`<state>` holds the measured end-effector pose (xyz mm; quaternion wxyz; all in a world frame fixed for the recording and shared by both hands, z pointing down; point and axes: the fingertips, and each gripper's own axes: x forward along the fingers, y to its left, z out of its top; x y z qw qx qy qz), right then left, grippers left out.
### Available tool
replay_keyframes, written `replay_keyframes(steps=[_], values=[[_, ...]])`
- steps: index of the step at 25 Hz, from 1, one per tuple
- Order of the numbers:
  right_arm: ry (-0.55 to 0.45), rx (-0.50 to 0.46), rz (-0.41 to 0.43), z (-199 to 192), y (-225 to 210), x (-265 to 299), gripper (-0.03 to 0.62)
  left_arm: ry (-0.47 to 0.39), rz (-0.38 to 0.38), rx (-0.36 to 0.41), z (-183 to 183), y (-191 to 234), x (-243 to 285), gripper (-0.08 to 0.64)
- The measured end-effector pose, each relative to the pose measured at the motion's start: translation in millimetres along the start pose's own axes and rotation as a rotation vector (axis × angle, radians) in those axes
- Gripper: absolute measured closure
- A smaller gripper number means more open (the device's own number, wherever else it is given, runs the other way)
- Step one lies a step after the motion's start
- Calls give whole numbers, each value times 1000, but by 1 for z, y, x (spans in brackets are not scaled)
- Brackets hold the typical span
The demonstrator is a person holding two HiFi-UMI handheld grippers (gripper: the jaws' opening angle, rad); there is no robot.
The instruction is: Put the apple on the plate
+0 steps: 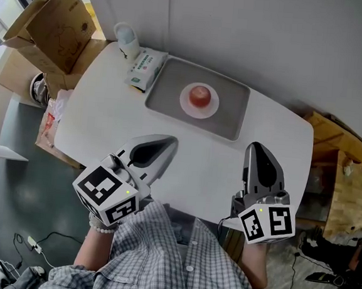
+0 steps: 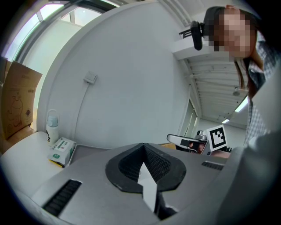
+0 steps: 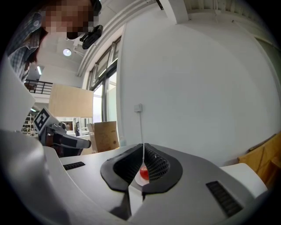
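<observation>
Where the person stands, on the near side of the tray, checked shirt (image 1: 158, 258): fills the bottom of the head view, with both forearms reaching toward the tray.
Left gripper (image 1: 170, 141): held over the table on the near side of the tray, well short of it and toward its left end; tilted so its nose points at the tray's near left corner. Its own view shows the two jaws brought together at the tips, with nothing between them.
Right gripper (image 1: 257, 145): also nearer than the tray, off its near right corner, nose pointing away from the person. Jaws are pressed together to a thin line at the tips, holding nothing; the red fruit shows small and far off through the slit lower down.
Marker cubes: one at the back end of each gripper, on the ends farthest from the tray.
Table (image 1: 198, 167): white, with rounded corners; bare between the grippers and the tray.
Tray (image 1: 229, 113): grey, rectangular, lying flat on the far half of the table.
Plate (image 1: 184, 103): small, pale, round, resting inside the tray near its middle.
Apple (image 1: 200, 96): red, sitting on the plate in the tray, well apart from both grippers.
Wipes pack (image 1: 145, 68): green and white, touching or just beside the tray's left edge.
Bottle (image 1: 126, 39): white, upright, beyond the wipes pack, off the tray's far left corner.
Cardboard box (image 1: 53, 26): open, off the table, farther left of the tray.
Wall (image 1: 272, 35): plain grey-white, rising just behind the tray's far edge.
</observation>
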<state>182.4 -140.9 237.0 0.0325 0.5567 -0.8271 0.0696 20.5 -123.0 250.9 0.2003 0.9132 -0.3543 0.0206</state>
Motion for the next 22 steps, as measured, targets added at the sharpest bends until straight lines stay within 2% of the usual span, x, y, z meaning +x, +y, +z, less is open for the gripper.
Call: replay_keyframes(steps=[22], values=[[52,15,15,-17,10,8,565,35,-7,-28,-10,8,-3,552]])
